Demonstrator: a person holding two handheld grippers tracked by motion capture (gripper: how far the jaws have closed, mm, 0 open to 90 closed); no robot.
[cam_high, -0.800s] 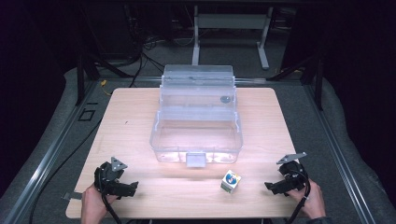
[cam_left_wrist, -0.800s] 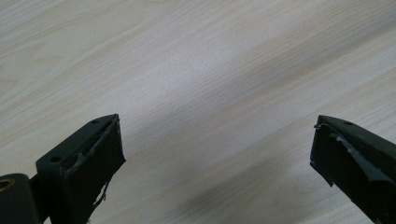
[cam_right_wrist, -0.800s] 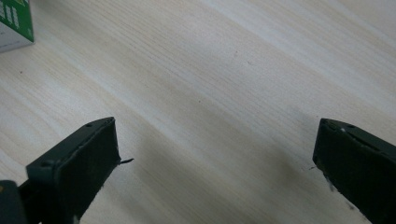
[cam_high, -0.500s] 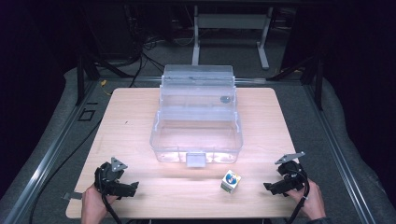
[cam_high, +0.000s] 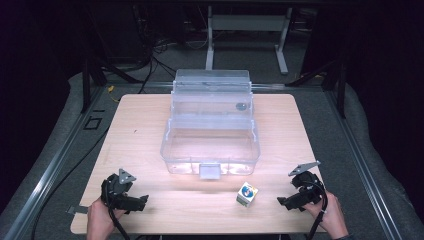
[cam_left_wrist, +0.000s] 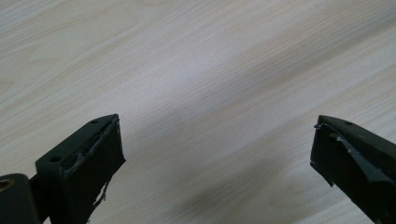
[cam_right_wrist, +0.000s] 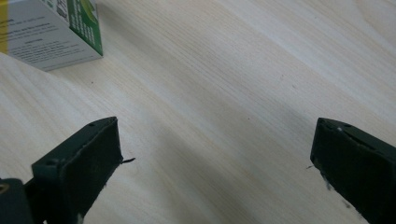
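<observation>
A clear plastic box (cam_high: 212, 127) with its lid swung up stands in the middle of the wooden table (cam_high: 140, 130). In front of it, to the right, lies a small carton (cam_high: 247, 194) printed in white, blue and yellow; its white and green side (cam_right_wrist: 51, 30) shows at the top left of the right gripper view. My right gripper (cam_high: 284, 202) rests near the table's front right edge, a short way right of the carton, open with bare wood between its jaws. My left gripper (cam_high: 142, 201) rests at the front left, open over bare wood (cam_left_wrist: 215, 93).
A grey latch tab (cam_high: 209, 171) sticks out from the box's front wall. Metal rails (cam_high: 55, 160) run along both sides of the table, and a metal stand (cam_high: 245, 25) and cables lie on the dark floor behind.
</observation>
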